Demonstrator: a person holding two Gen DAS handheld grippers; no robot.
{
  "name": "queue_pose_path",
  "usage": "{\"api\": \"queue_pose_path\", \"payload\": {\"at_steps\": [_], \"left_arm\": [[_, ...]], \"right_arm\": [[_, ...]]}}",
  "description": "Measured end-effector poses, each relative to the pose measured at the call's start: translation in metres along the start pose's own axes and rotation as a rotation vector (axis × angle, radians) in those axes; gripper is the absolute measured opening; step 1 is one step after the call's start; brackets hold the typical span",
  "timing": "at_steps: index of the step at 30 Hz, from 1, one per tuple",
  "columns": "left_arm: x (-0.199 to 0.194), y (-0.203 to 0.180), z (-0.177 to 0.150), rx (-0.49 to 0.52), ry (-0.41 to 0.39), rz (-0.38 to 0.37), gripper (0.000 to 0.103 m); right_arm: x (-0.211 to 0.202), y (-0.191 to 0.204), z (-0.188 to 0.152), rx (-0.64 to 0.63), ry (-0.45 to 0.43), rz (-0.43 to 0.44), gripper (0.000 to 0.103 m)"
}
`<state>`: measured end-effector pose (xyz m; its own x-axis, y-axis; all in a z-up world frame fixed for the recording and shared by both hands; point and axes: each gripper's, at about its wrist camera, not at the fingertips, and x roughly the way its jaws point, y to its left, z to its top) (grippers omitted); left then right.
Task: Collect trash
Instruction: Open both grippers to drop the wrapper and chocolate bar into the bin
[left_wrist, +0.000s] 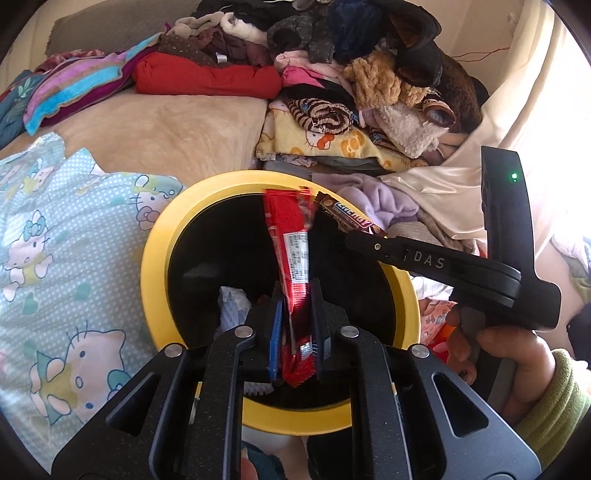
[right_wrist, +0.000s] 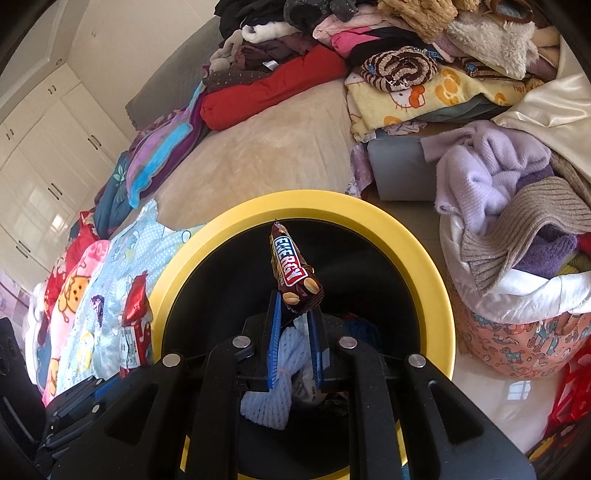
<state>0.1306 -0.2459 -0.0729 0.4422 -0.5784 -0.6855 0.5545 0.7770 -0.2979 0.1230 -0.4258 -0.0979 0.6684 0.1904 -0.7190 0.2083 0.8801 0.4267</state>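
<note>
Over yellow-rimmed bin (left_wrist: 155, 258): left claw (left_wrist: 295, 295) clamped on red wrapper (left_wrist: 291, 236), right claw (right_wrist: 295, 302) clamped on brown ENERGY bar wrapper (right_wrist: 291, 266). Advice: centre both above black opening, release 1 by 1.

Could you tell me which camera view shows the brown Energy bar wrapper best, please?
The right wrist view: the Energy bar wrapper faces the camera, lettering readable, clamped in the right gripper over the yellow-rimmed bin. The left wrist view shows the wrapper from the side, partly hidden by the red wrapper.
</note>
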Motion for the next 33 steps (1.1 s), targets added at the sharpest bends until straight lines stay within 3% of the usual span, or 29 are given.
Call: {"api": "queue_pose_path", "payload": {"at_steps": [2,4,8,10,15,21,33], "left_arm": [[0.000,-0.001,0.000,0.003,-0.002,-0.001,0.016],[0.000,-0.002,0.001,0.008,-0.010,0.010,0.033],[-0.006,-0.002,0.003,0.007,-0.028,0.027,0.049],[-0.009,-0.002,0.004,0.003,-0.038,0.037,0.067],[-0.020,0.000,0.006,-0.005,-0.065,0.025,0.092],[-0.032,0.009,0.006,-0.043,-0.088,0.035,0.092],[-0.065,0.030,0.004,-0.084,-0.150,0.087,0.092]], "right_arm": [[-0.001,0.000,0.000,0.000,0.000,0.000,0.017],[-0.001,0.000,0.001,0.000,-0.002,-0.001,0.023],[-0.004,0.000,0.003,0.004,-0.009,0.001,0.030],[-0.005,0.000,0.004,0.010,-0.013,0.005,0.033],[-0.010,0.007,0.005,-0.017,-0.030,0.008,0.047],[-0.018,0.021,0.007,-0.074,-0.067,-0.004,0.061],[-0.032,0.044,0.010,-0.159,-0.126,-0.013,0.077]]}}
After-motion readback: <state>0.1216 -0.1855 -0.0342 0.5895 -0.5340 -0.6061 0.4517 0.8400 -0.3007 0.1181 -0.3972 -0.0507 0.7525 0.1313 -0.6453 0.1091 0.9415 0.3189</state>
